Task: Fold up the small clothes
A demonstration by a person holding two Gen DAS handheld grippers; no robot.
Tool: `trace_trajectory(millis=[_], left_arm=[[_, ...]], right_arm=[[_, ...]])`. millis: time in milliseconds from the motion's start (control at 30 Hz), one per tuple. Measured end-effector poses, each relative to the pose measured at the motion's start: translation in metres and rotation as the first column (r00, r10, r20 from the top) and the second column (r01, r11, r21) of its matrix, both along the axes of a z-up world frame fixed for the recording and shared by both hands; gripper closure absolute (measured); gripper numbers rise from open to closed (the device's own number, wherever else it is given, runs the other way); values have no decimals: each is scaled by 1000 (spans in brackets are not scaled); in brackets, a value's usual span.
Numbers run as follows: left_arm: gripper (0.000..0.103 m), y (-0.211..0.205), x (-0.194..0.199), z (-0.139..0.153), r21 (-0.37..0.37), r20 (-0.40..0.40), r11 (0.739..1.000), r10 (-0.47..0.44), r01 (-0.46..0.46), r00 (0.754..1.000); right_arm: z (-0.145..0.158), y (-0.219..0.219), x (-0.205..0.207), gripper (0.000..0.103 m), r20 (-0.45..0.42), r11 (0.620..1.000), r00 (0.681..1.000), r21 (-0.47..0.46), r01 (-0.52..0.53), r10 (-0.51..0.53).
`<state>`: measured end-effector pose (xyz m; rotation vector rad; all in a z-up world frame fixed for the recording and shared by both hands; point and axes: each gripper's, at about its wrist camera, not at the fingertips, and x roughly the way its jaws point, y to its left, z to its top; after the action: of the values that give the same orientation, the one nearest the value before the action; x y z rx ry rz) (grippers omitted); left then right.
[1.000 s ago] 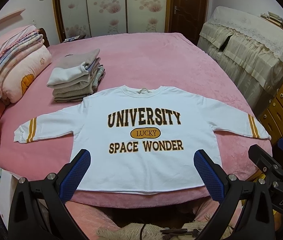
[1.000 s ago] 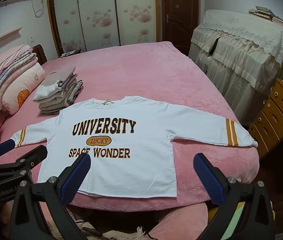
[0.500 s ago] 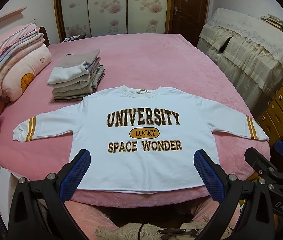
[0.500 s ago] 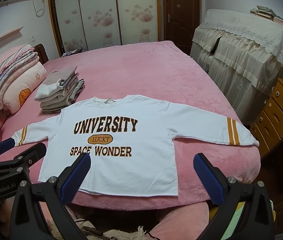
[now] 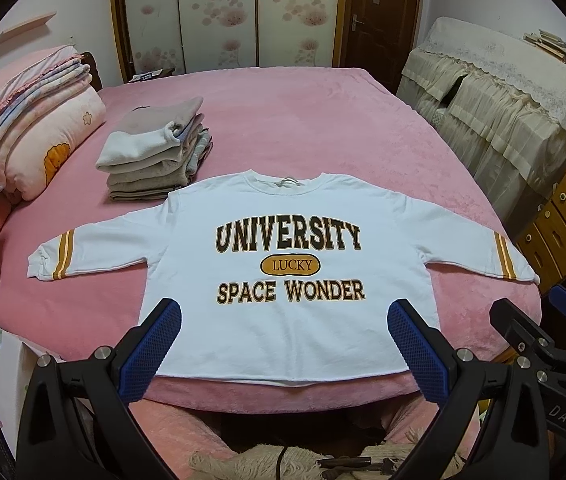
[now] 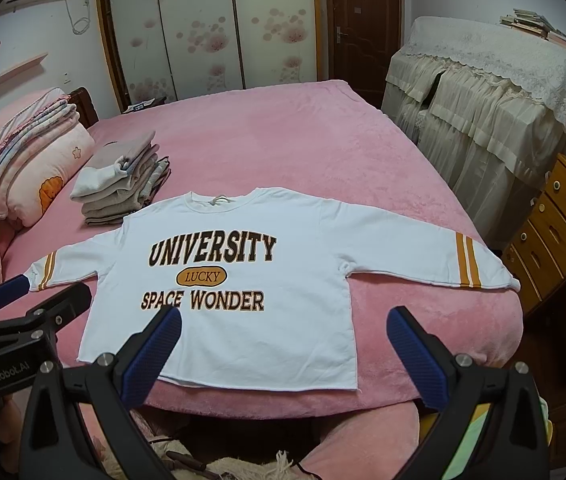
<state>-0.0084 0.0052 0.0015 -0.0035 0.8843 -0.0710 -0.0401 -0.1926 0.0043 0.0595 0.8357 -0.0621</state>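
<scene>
White cotton sweatshirt with brown letters (image 5: 287,280) flat on pink fuzzy bed (image 5: 303,120), not folded yet. Stack of folded grey clothes (image 5: 155,156) done. Left tongs (image 5: 283,344), right tongs (image 6: 283,344) spread wide, holding nothing.

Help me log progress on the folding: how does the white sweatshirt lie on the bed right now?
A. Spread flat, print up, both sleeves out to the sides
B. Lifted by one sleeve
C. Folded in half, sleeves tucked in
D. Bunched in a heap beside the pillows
A: the sweatshirt lies flat on the bed, lettering up, both striped sleeves out; neither gripper touches it.
</scene>
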Motion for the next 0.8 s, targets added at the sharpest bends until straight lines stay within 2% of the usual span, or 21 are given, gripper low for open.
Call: trace_trajectory(millis=[400, 800], left_arm=[[1, 2, -4, 1, -22, 7, 1000, -1, 2, 1000], [1, -3, -5, 1, -13, 3, 1000, 0, 0, 1000]], right_arm=[[1, -1, 0, 0, -1, 1000, 1000, 2, 1, -1], [-1, 1, -8, 0, 16, 1000, 1000, 14, -9, 9]])
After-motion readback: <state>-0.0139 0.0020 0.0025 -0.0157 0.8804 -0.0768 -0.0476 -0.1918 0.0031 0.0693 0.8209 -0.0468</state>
